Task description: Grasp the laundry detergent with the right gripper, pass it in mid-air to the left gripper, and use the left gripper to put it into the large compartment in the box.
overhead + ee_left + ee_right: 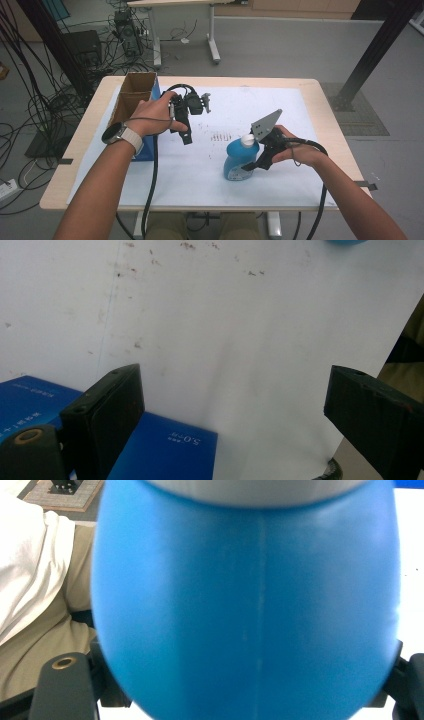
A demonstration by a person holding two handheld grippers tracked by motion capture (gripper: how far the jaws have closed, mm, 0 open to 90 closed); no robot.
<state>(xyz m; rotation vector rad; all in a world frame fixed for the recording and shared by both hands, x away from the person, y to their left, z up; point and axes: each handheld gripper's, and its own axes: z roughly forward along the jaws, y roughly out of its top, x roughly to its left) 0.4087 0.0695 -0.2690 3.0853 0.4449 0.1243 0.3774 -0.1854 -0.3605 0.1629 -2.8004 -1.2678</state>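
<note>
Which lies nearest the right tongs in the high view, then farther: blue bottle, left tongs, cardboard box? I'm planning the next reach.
1. Blue bottle, between the right tongs.
2. Left tongs, mid-table, leftward.
3. Cardboard box, far left edge.

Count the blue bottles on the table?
1. The blue bottle with a white cap stands upright at the table's near right, between the right gripper's fingers. More could be hidden inside the open cardboard box at the far left.

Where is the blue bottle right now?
In the high view the blue bottle stands on the white sheet, right of centre, between the right gripper jaws.
</note>
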